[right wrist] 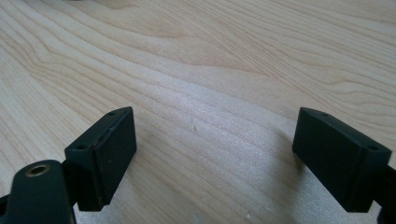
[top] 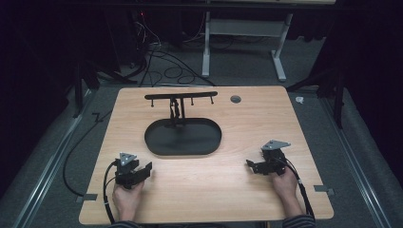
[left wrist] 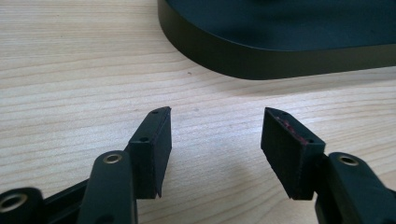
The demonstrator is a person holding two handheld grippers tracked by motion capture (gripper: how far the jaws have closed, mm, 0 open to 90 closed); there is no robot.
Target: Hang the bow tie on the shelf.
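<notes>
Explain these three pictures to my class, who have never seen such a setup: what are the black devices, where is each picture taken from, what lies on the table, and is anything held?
A person sits at a wooden table with a hand-held pair of tongs in each hand: the left tongs and the right tongs. The high view looks down from above the person. The other two pictures come from cameras riding on the tongs, looking along their black jaws: the left tongs and the right tongs. On the table lies a black oval tray with a black hook stand rising from its far side. Both tongs are open and hold nothing.
</notes>
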